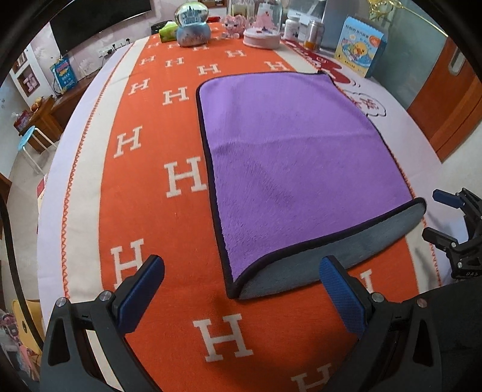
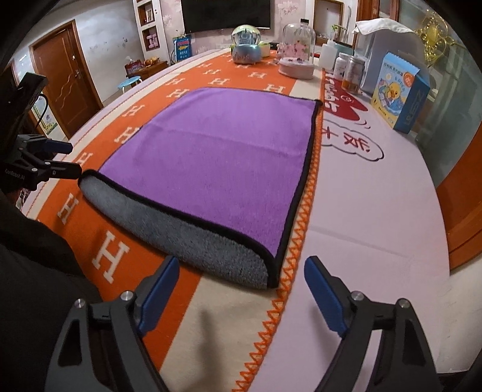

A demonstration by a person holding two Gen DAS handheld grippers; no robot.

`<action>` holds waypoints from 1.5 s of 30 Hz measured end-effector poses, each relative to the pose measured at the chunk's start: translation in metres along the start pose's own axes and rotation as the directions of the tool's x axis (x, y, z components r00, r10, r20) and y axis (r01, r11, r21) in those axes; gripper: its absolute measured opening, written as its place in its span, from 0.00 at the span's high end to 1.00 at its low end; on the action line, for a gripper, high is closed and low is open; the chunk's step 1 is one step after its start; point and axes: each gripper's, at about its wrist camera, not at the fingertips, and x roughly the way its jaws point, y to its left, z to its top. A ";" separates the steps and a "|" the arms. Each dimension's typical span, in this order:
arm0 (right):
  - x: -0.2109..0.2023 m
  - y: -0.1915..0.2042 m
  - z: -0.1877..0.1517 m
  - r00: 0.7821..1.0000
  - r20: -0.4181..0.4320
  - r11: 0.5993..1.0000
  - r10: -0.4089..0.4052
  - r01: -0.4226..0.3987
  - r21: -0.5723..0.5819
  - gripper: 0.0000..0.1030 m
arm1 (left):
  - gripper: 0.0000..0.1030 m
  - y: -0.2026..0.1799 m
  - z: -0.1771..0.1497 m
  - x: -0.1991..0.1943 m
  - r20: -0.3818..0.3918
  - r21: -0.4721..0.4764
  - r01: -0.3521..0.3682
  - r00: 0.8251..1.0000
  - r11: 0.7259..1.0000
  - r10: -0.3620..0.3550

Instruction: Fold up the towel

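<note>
A purple towel (image 1: 289,156) with a dark border lies folded once on the orange H-patterned blanket (image 1: 168,126); its grey underside (image 1: 331,256) shows along the rounded near fold. In the right wrist view the towel (image 2: 217,156) lies ahead and its grey fold (image 2: 192,238) is nearest. My left gripper (image 1: 241,283) is open and empty, just short of the fold's near left corner. My right gripper (image 2: 241,289) is open and empty, just short of the fold's near right corner. The right gripper also shows at the right edge of the left wrist view (image 1: 452,223), and the left gripper at the left edge of the right wrist view (image 2: 45,159).
At the table's far end stand a snow globe (image 1: 192,24), a glass dome on a pink base (image 1: 262,33), jars (image 1: 313,34) and a blue duck box (image 1: 360,48). A pale cloth with red print (image 2: 376,193) covers the table to the right of the blanket.
</note>
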 end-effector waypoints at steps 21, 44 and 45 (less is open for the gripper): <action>0.017 0.006 -0.003 1.000 -0.016 0.999 0.014 -0.015 -0.045 0.40 | 0.25 0.000 -0.008 0.031 -0.074 0.000 0.057 0.996 0.998 -0.056; 0.011 0.000 -0.006 1.000 -0.008 0.998 -0.015 0.015 -0.054 0.74 | 0.79 -0.012 -0.014 0.023 -0.084 0.028 0.059 0.995 0.998 -0.056; 0.011 -0.001 -0.005 1.000 -0.008 0.998 -0.016 0.016 -0.053 0.76 | 0.82 -0.012 -0.014 0.023 -0.083 0.026 0.057 0.995 0.998 -0.055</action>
